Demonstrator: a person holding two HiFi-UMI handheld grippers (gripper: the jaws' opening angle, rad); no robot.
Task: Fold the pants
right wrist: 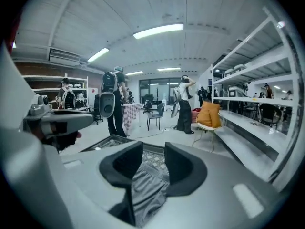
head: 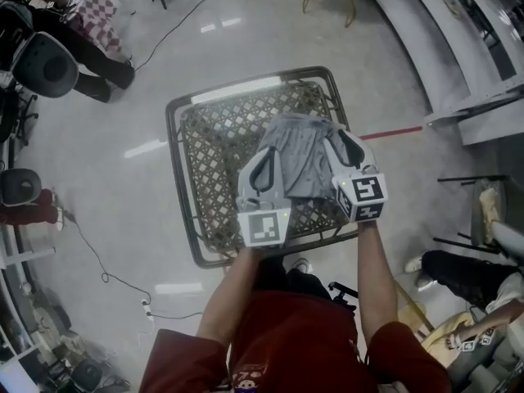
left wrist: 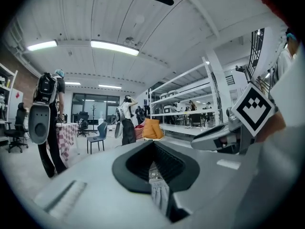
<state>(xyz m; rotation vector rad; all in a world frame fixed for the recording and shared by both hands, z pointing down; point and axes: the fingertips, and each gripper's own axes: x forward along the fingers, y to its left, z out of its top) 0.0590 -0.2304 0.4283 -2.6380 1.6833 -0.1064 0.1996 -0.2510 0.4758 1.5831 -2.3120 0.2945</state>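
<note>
Head view: left tool (head: 268,157) tight on gray pants (head: 300,152), right tool (head: 341,139) part-open, fabric in its grip.

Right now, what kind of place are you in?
Probably a big workshop or lab hall, not a home: there are long metal shelves, strip lights overhead, and a cable trailing over the shiny floor.

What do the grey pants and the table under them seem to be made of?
Pants: thin, soft cloth, woven or knit, matte grey; it drapes and creases.
Table top: open lattice, dull brown, probably wicker or wire; the look leaves it open.
Table frame: likely dark metal tubing, with a slight sheen.
</note>
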